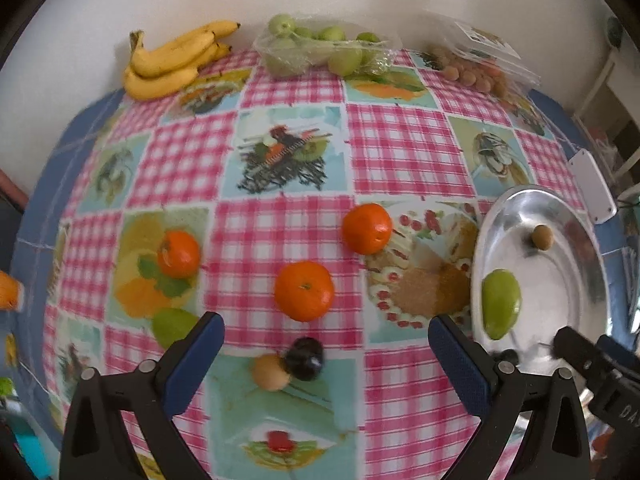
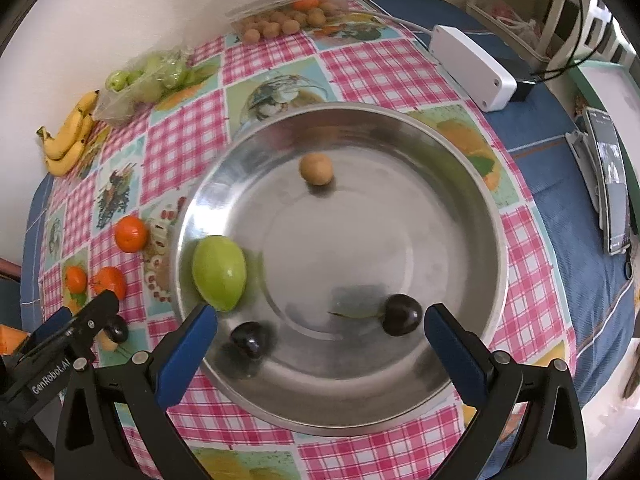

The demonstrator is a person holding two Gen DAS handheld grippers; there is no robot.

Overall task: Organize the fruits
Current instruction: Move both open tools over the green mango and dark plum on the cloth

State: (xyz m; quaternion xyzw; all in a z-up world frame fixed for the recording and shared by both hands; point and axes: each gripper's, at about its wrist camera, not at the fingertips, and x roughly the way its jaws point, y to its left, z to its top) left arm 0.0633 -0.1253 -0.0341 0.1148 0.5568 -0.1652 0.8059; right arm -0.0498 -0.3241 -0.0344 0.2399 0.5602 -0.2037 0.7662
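While both jaws gape, two cherries (image 2: 401, 314) lie between the right gripper's (image 2: 320, 330).

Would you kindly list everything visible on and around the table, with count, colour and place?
Steel bowl: one, silver, right side of table.
Green fruit: one in bowl at its left wall; another on the cloth near the left gripper.
Tan round fruit: one in bowl, far side; another on the cloth.
Dark cherries: two in bowl, near side; one on the cloth touching the tan fruit.
Tangerines: three, orange, on the cloth.
Bananas: one bunch, yellow, far left.
Bag of green fruit: one, far middle.
Clear box of tan fruit: one, far right.
White box: one, right of bowl.
Tablecloth: pink check.
Left gripper: open, over the cloth.
Right gripper: open, over the bowl.
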